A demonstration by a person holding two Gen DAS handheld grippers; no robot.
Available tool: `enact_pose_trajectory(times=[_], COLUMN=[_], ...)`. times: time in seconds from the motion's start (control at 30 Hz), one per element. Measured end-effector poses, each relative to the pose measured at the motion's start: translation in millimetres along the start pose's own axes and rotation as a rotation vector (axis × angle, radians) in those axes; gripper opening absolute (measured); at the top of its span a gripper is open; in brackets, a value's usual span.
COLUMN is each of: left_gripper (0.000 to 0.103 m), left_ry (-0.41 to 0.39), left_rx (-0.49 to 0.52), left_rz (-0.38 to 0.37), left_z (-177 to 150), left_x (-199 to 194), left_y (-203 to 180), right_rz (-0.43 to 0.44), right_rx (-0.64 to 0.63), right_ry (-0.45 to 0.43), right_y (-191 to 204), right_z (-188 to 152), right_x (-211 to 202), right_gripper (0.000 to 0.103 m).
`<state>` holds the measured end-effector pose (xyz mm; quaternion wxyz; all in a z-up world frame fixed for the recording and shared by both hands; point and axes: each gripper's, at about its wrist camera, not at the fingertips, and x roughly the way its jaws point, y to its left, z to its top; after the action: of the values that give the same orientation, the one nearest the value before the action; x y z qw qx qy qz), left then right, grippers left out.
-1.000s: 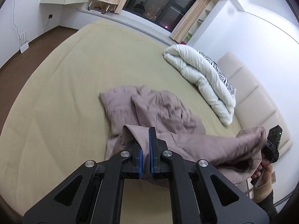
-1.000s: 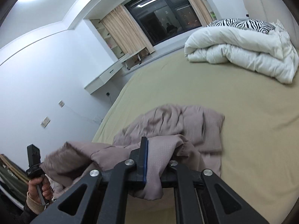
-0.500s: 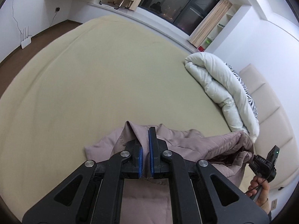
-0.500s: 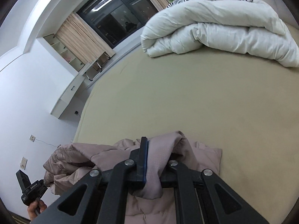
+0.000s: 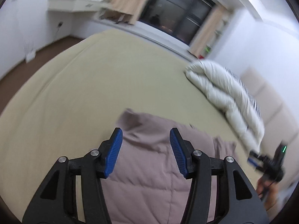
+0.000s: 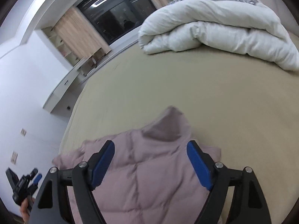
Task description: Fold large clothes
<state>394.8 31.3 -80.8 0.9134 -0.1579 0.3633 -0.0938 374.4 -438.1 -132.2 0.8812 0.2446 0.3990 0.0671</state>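
Note:
A mauve quilted garment (image 5: 149, 168) lies spread on the beige bed (image 5: 84, 93), near its front edge. My left gripper (image 5: 146, 136) is open and empty just above the garment, its blue pads (image 5: 114, 153) wide apart. In the right wrist view the same garment (image 6: 149, 168) lies flat below my right gripper (image 6: 150, 147), which is open and empty too. Each gripper shows in the other's view: the right one (image 5: 267, 160) at the right edge, the left one (image 6: 24, 184) at the lower left.
A rolled white duvet (image 5: 224, 93) with a zebra-print pillow lies at the head of the bed, also in the right wrist view (image 6: 214, 26). A dark window (image 5: 177, 22) with curtains and a white desk (image 5: 71, 1) stand beyond the bed.
Both grippers were shut on the garment and held it up. Now both are open and the garment lies flat on the bed. Both views are blurred by motion.

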Motion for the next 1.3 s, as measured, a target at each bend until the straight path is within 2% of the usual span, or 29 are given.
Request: enact_pose_trajectory(times=[0.1,0.2,0.3,0.4,0.53,0.63,0.77,0.9,1.13,1.3], left_gripper=[0.051,0.051,0.051,0.051,0.051,0.051,0.052,0.052,0.054,0.055], left_ry=[0.035,0.062,0.079,0.102,0.116,0.114,0.149,0.128,0.130,0.128], left_rx=[0.147,0.214,0.234,0.255,0.286,0.259,0.200,0.207,0.186,0.188], left_rz=[0.013,0.023,0.063,0.109,0.164,0.178,0.197,0.217,0.219,0.227], left_z=[-24.0,-54.8,-70.3,-74.5,-75.4,-70.7,-71.4,-76.3,-76.2,-76.0], left_x=[22.4,38.5,58.8,87.6,123.3,141.2,167.5,183.3,217.8,237.6], left_y=[-47.5,-78.7,-92.3,-101.8,-96.1,-81.4,-56.1,-45.9,-25.4,-24.3], right_rz=[0.009,-0.035,-0.118,-0.148,-0.143,-0.151,-0.169,-0.179,-0.148,-0.131], right_rx=[-0.225,-0.364,-0.354,-0.337,-0.338,-0.340,-0.361,-0.393,-0.361,-0.350], right_ry=[0.099,0.151,0.219,0.242,0.229,0.228,0.239,0.246,0.228,0.212], right_y=[63.3,107.5,111.8,104.6,103.4,107.3,111.4,112.9,102.0,99.1], right_z=[-25.9,-46.6,-43.3,-34.7,-20.8,-8.8,-0.6,-1.7,-2.7,-7.2], right_x=[15.0,38.8,85.0,122.1,146.9,168.2,194.1,213.6,230.0,233.2], right_gripper=[0.065,0.062,0.063,0.055,0.046,0.045,0.045,0.045,0.045,0.045])
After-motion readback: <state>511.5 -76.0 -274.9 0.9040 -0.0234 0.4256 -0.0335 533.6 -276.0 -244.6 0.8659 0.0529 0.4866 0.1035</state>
